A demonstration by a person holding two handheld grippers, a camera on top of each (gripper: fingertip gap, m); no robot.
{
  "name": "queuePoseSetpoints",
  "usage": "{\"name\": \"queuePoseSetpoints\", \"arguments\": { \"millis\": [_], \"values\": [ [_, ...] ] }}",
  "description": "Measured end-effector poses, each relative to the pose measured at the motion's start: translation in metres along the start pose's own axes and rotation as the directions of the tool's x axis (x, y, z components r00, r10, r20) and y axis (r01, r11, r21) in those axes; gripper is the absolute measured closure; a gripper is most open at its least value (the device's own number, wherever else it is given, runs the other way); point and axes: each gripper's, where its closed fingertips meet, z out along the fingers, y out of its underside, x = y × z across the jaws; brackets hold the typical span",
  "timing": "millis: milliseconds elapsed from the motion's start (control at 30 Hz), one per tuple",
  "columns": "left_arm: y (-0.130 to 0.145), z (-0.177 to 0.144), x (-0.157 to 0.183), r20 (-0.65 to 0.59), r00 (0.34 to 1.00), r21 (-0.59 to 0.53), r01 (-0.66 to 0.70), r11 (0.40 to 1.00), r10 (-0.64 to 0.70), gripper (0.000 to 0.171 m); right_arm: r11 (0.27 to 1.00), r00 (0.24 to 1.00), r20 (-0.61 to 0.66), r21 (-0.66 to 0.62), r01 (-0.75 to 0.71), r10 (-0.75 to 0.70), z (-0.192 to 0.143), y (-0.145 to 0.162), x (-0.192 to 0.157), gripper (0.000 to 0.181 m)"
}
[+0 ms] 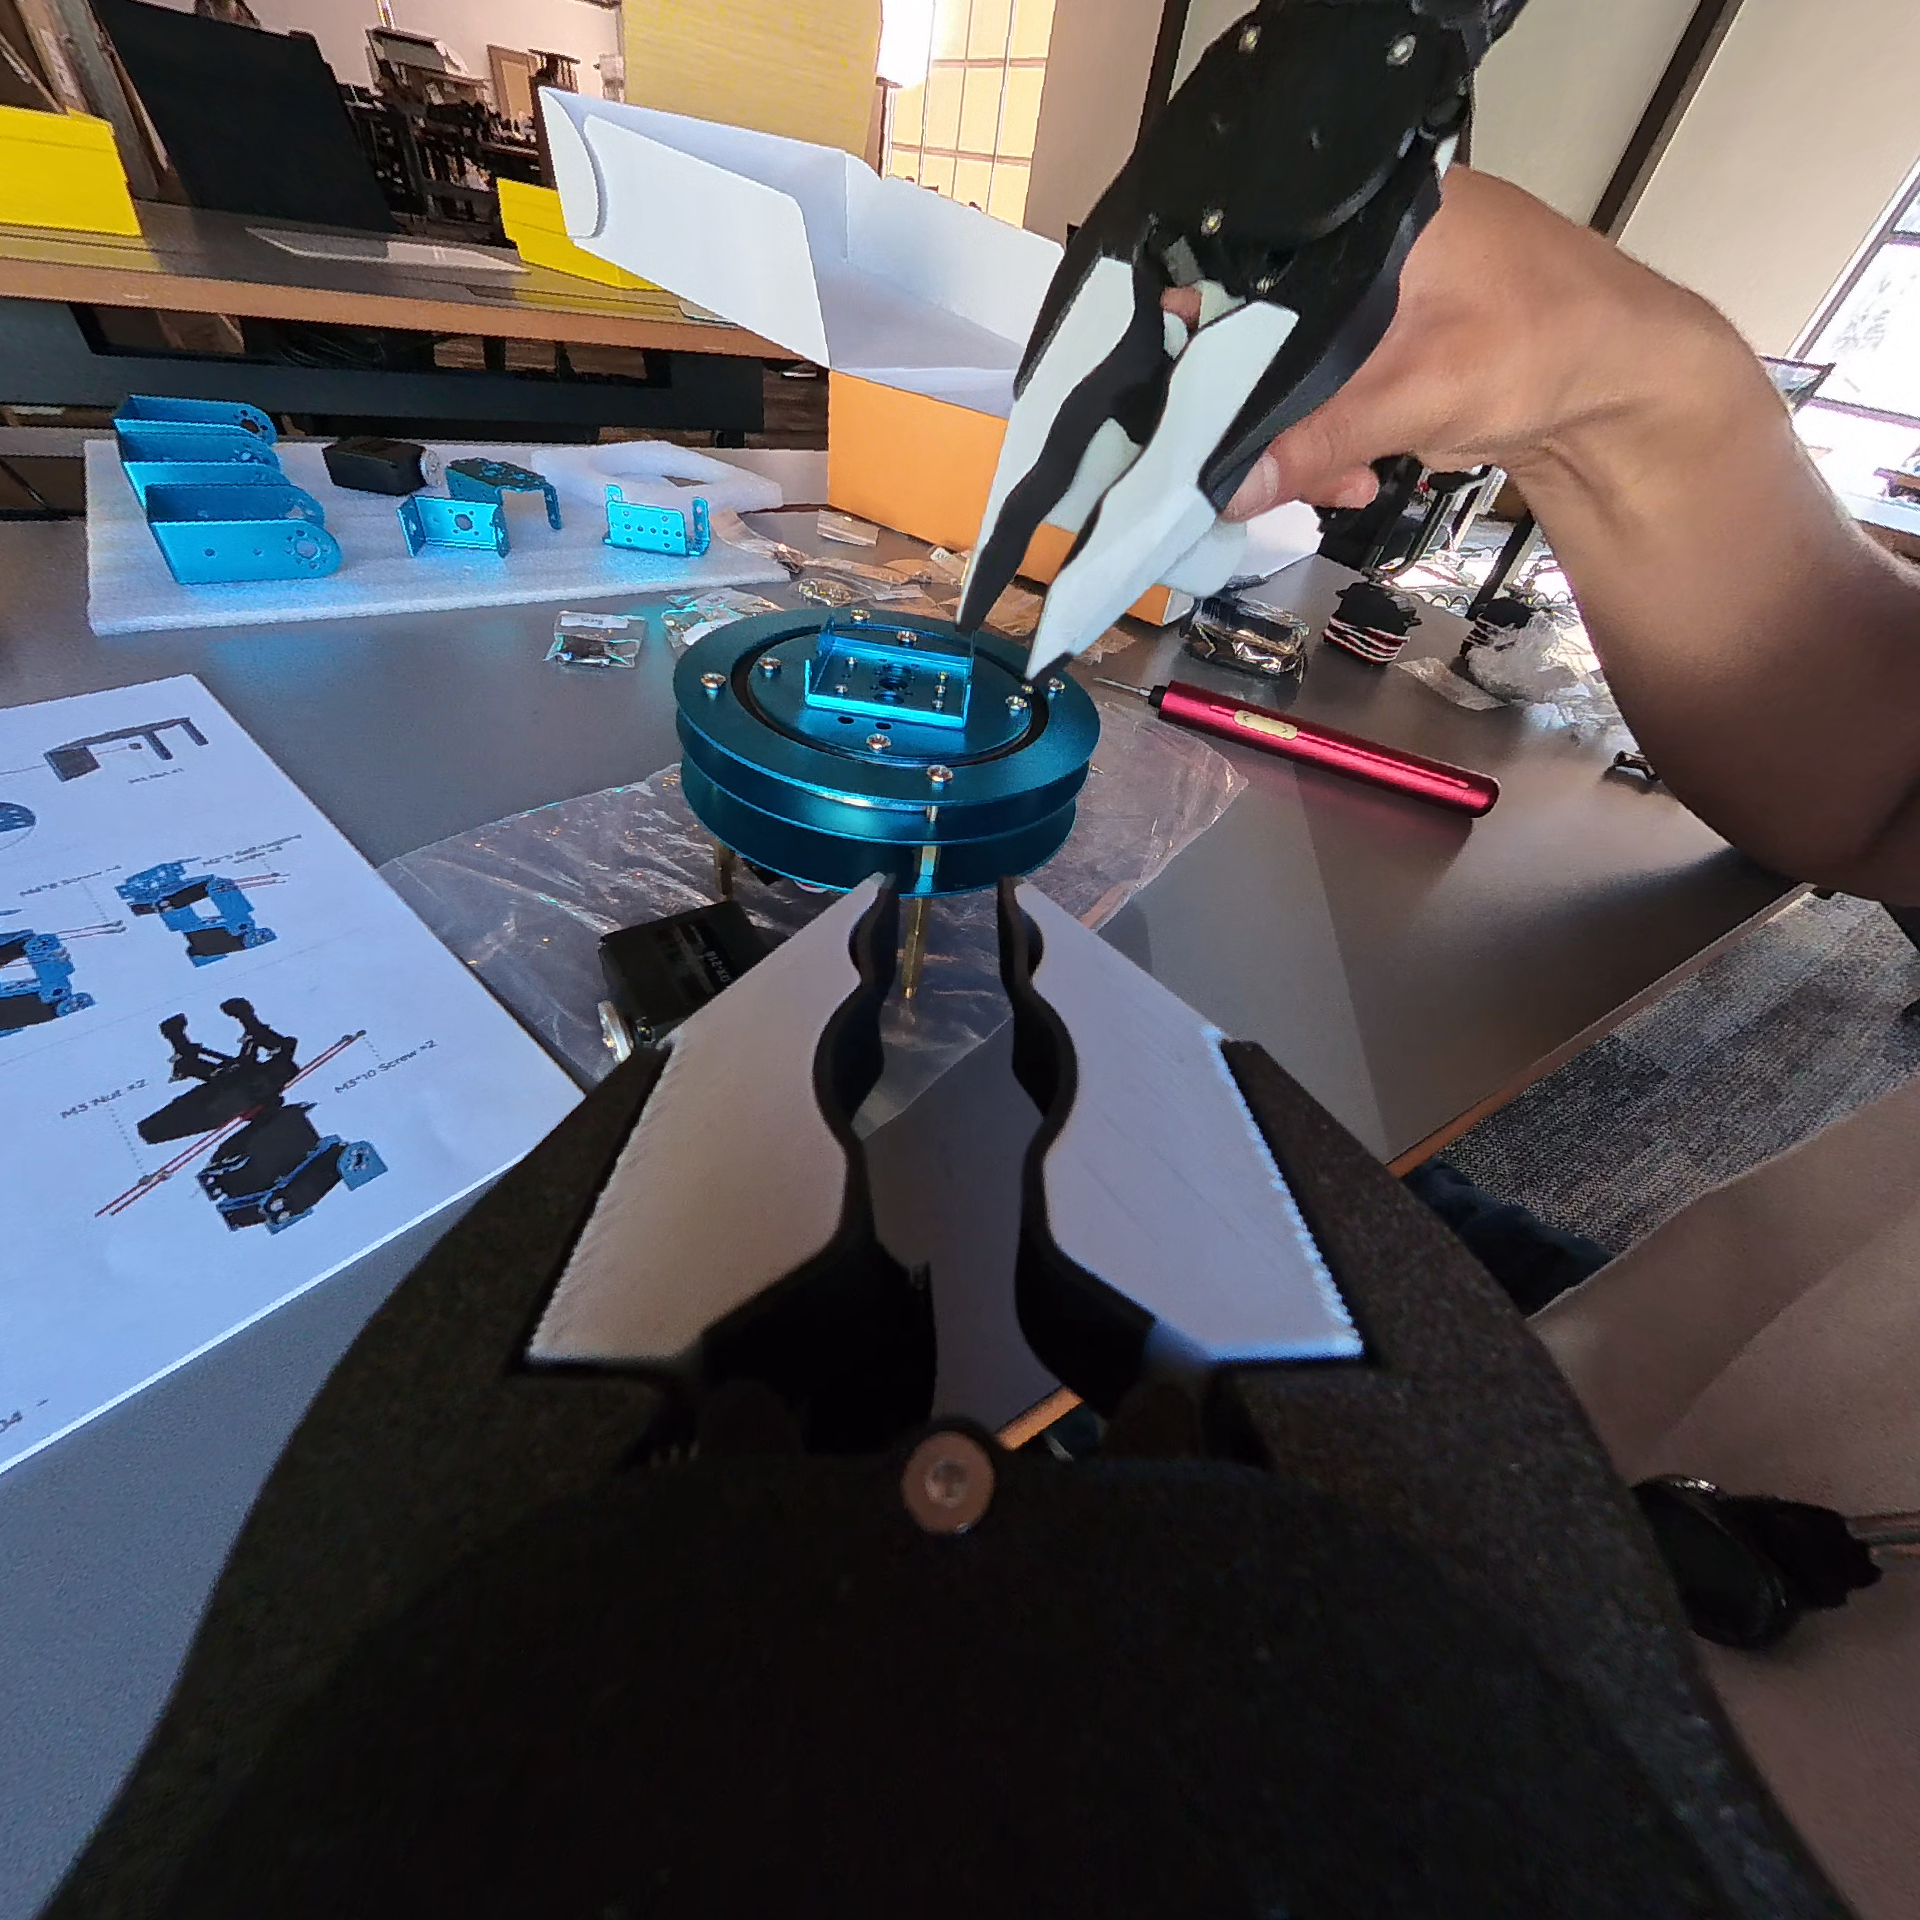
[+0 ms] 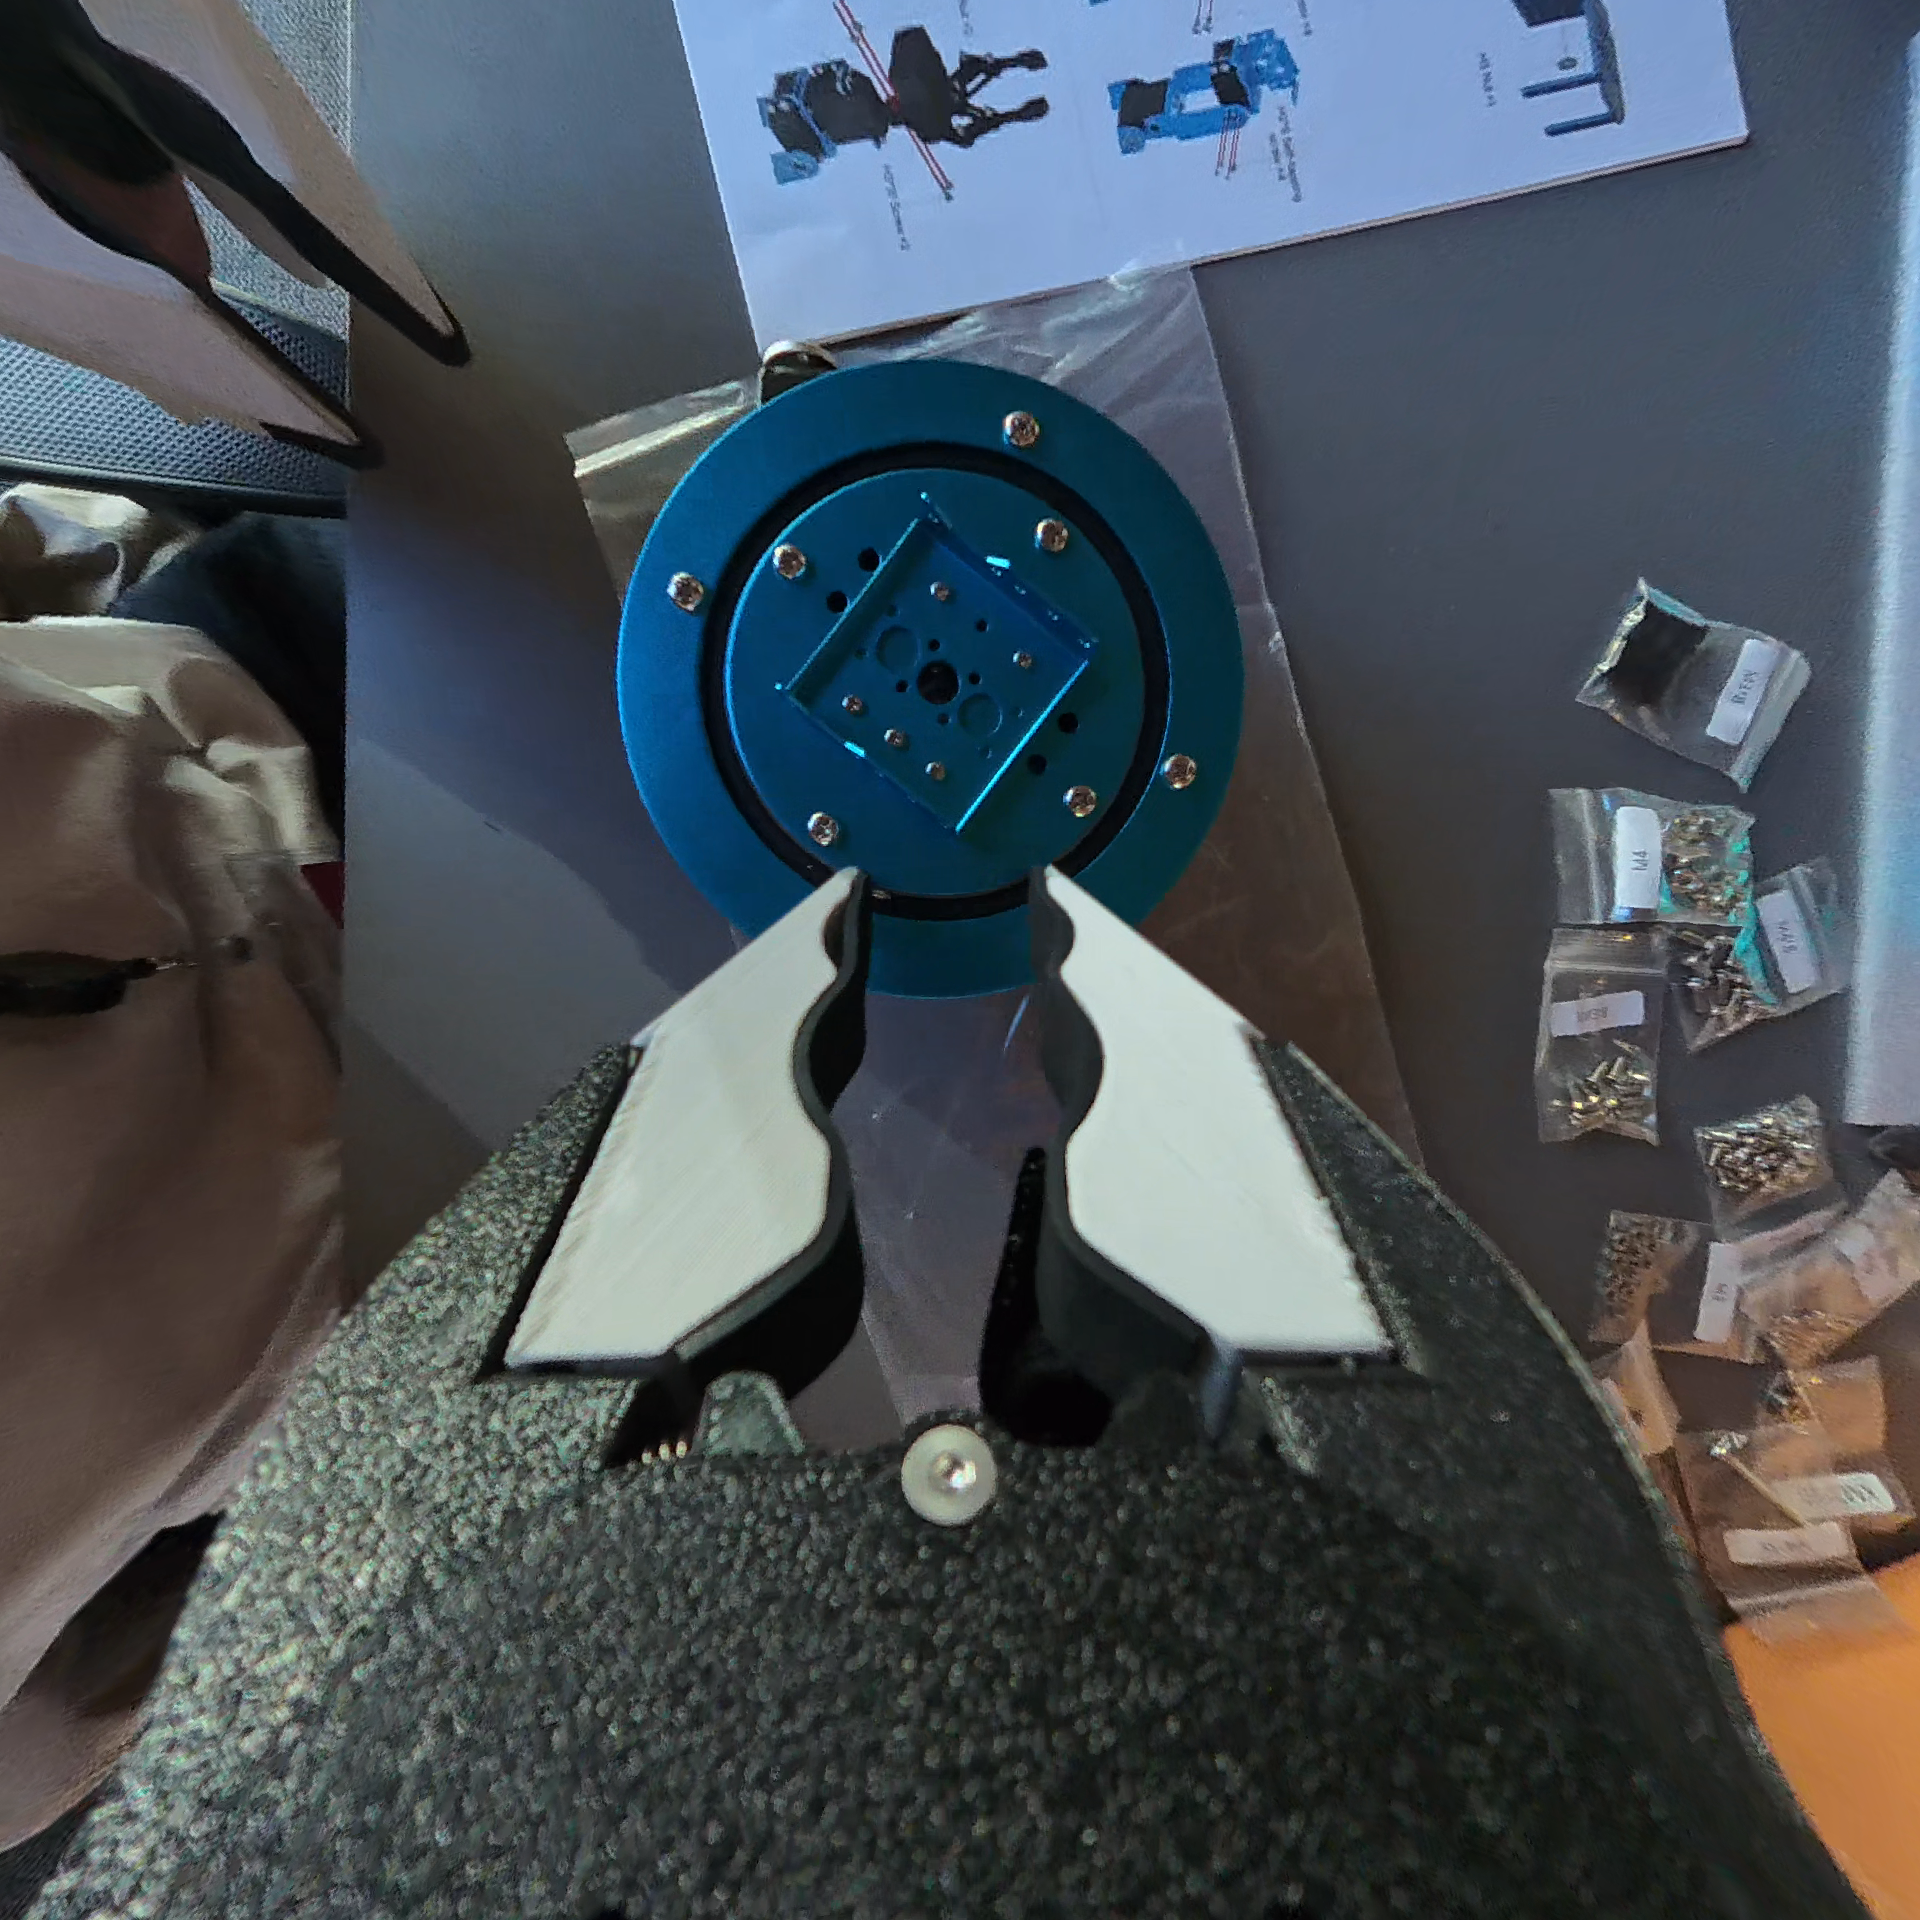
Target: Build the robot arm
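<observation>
A round blue metal turntable base stands on brass standoffs on a clear plastic bag on the grey table. A square blue bracket is screwed onto its top. My left gripper is open and empty, level with the base's near edge and just short of it. My right gripper comes down from the upper right, held by a hand, with its tips slightly apart over the base's far right rim. In the right wrist view the right gripper is open above the base and bracket. The left gripper shows at the upper left.
A printed instruction sheet lies left of the base. A red pen-shaped screwdriver lies to the right. Blue brackets sit on white foam behind, beside an open orange box. A black servo lies near the base. Small screw bags lie nearby.
</observation>
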Motion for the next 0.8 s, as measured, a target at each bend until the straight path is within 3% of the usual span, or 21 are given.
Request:
{"name": "queuePoseSetpoints", "arguments": {
  "millis": [233, 400, 533, 800],
  "values": [
    [0.003, 0.000, -0.002, 0.009, 1.000, -0.003, 0.006, 1.000, -0.006, 0.153, 1.000, 0.997, -0.072, -0.020, 0.020, -0.021, -0.005, 0.005, 0.011, 0.153],
    [0.005, -0.001, -0.006, 0.018, 1.000, -0.004, 0.012, 1.000, -0.012, 0.154, 1.000, 0.999, -0.018, 0.009, 0.029, -0.028, -0.003, 0.001, 0.004, 0.153],
    [0.005, 0.001, -0.007, 0.020, 1.000, -0.006, 0.009, 1.000, -0.008, 0.153, 0.997, 0.997, 0.012, 0.000, 0.072, -0.072, 0.001, 0.002, -0.004, 0.167],
    [0.005, 0.003, -0.007, 0.015, 1.000, -0.007, 0.007, 1.000, -0.007, 0.153, 0.998, 0.997, 0.049, 0.035, 0.058, -0.059, 0.002, 0.003, -0.001, 0.176]
  ]
}}
